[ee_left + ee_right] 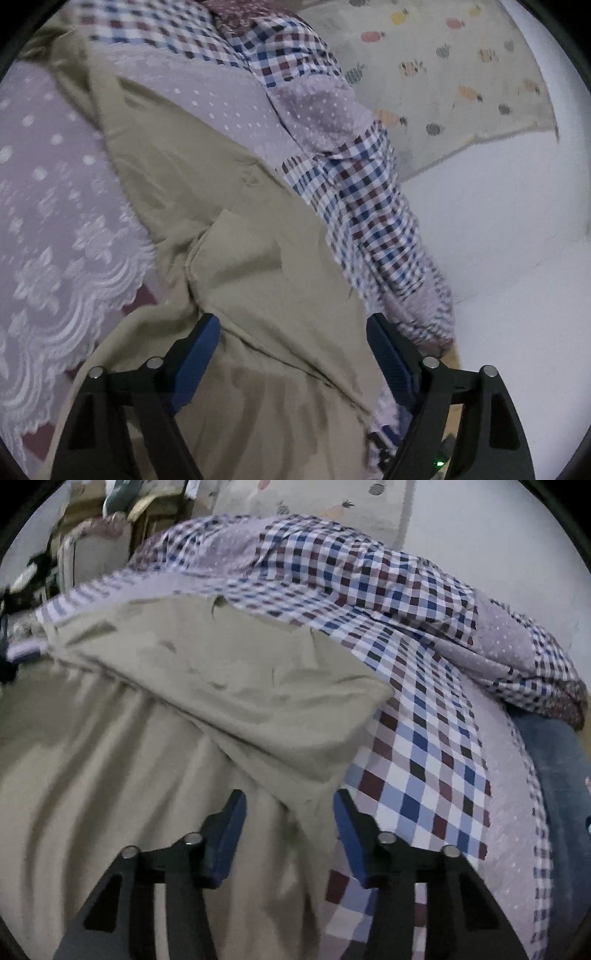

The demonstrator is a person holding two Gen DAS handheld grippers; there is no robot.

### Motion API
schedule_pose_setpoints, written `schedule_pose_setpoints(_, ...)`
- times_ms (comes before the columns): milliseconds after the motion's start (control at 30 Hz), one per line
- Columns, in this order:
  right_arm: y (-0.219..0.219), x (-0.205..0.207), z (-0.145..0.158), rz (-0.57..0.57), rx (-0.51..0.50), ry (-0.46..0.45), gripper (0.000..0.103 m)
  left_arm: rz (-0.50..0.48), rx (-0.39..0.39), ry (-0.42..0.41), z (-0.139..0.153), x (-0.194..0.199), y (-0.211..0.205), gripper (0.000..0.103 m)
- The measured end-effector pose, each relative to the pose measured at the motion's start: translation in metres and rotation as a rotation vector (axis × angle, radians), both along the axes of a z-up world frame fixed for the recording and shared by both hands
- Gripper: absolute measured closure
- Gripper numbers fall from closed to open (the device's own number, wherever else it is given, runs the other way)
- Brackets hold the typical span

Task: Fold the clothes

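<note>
Left gripper (293, 332): blue-padded jaws spread wide, nothing pinched, poised just above a plain beige woven-cotton garment (236, 236) that fills the gap between the fingers and runs on under them. Right gripper (290, 812): jaws likewise parted and empty, astride the beige cloth's right-hand border, one finger over beige, the other over the blue, maroon and white checked patchwork quilt (424, 738) beneath. Straight ahead of the right jaws, a doubled-over flap of the beige garment, its corner pointing right onto the checks. Ahead of the left jaws, a long band of beige stretching away up and to the left, with a seam or overlapped edge across it near mid-frame; long axis therefore roughly in line with the left gripper's fingers. Left of that band, a mauve dotted bedcover with white lace scallops (55, 240); right of it, the quilt's edge falling toward pale floor and a grey rug printed with small pineapples (443, 74). Neither gripper clearly nearer: both right at the cloth, each over a different part. Fits equally a garment partly folded with another fold due, or one just laid over and let go; no telling which.
</note>
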State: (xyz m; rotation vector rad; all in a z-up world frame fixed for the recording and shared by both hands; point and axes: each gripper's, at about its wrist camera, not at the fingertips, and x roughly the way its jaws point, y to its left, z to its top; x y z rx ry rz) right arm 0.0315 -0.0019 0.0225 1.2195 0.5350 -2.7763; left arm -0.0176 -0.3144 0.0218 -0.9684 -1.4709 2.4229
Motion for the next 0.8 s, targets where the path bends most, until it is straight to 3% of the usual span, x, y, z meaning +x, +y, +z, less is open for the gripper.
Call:
schedule_pose_setpoints(133,0.002,-0.009,-0.020,0.032,0.048,-0.024,0.070,-0.018,-0.080,-0.086,-0.011,-0.019,0.008,0.047)
schedule_pose_setpoints(200,-0.001,-0.012,-0.028,0.067,0.079,-0.036,0.077,-0.015,-0.092,-0.098,-0.013,-0.022,0.009,0.050)
schedule_pose_setpoints(233,-0.003,-0.012,-0.030,0.086,0.092,-0.035,0.087,-0.012,-0.098,-0.100,-0.014,-0.023,0.008,0.054)
schedule_pose_setpoints(267,-0.004,-0.010,-0.028,0.098,0.117,-0.018,0.101,-0.010,-0.104,-0.102,-0.016,-0.024,0.008,0.071)
schedule_pose_setpoints(300,-0.003,-0.008,-0.024,0.094,0.122,0.002,0.101,-0.002,-0.107,-0.109,-0.018,-0.024,0.006,0.079)
schedule_pose_setpoints(400,0.018,0.002,-0.001,0.047,0.009,0.082,0.102,0.027,-0.103,-0.109,-0.022,-0.021,0.001,0.099)
schedule_pose_setpoints(533,0.053,0.010,0.014,-0.041,-0.109,0.102,0.103,0.050,-0.102,-0.085,-0.019,-0.019,-0.001,0.101)
schedule_pose_setpoints(667,0.078,0.008,0.003,-0.072,-0.158,0.008,0.103,0.073,-0.101,-0.089,-0.019,-0.017,-0.006,0.101)
schedule_pose_setpoints(800,0.078,0.004,0.006,-0.099,-0.174,0.000,0.099,0.073,-0.103,-0.112,-0.020,-0.021,-0.007,0.101)
